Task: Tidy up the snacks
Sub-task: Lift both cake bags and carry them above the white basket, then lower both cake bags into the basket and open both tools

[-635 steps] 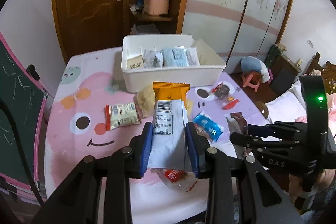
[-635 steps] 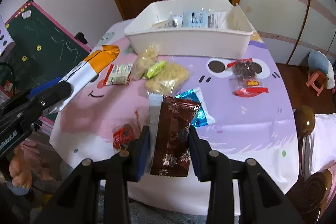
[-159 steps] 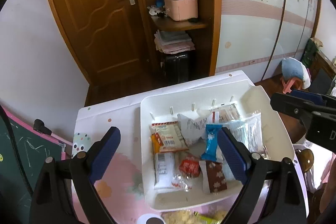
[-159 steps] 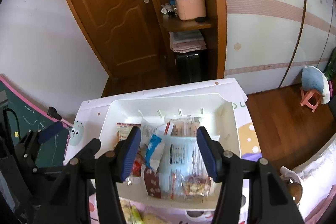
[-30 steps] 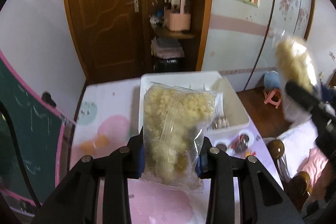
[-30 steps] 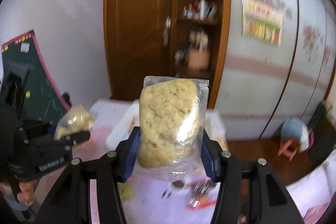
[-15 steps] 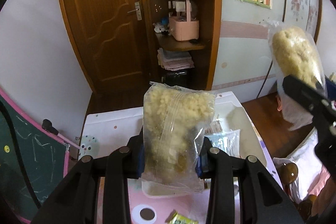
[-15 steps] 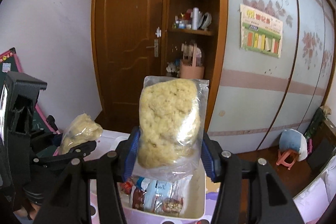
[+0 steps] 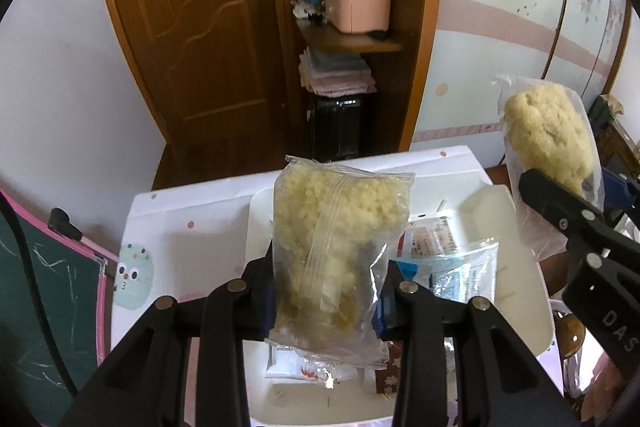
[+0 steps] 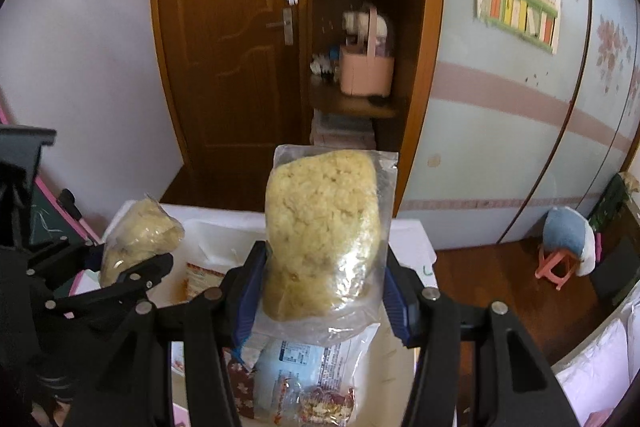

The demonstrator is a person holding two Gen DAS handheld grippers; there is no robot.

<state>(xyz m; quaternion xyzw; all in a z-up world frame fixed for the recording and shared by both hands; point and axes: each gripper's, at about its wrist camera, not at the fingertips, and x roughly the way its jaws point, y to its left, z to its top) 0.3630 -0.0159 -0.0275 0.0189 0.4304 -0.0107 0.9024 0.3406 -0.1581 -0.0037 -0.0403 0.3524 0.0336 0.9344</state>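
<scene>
My left gripper [image 9: 326, 291] is shut on a clear bag of yellow crumbly snack [image 9: 336, 239] and holds it upright above the white bin [image 9: 520, 291]. My right gripper [image 10: 322, 291] is shut on a second clear bag with a yellow puffed block [image 10: 322, 235], also above the bin [image 10: 212, 239]. Each gripper shows in the other's view: the right one with its bag [image 9: 548, 147] at the right, the left one with its bag [image 10: 136, 235] at the left. Several snack packets [image 9: 452, 263] lie in the bin, also seen in the right wrist view [image 10: 304, 379].
The bin sits on a table with a pink and white cartoon cloth [image 9: 168, 227]. A green chalkboard [image 9: 44, 307] stands at the left. A brown door [image 9: 192, 19] and a shelf with a pink basket [image 9: 356, 7] are behind. A small stool [image 10: 560, 259] stands at the right.
Both grippers have moved forward and lower over the bin with their bags still held; the bin and its packets now lie right beneath them.
</scene>
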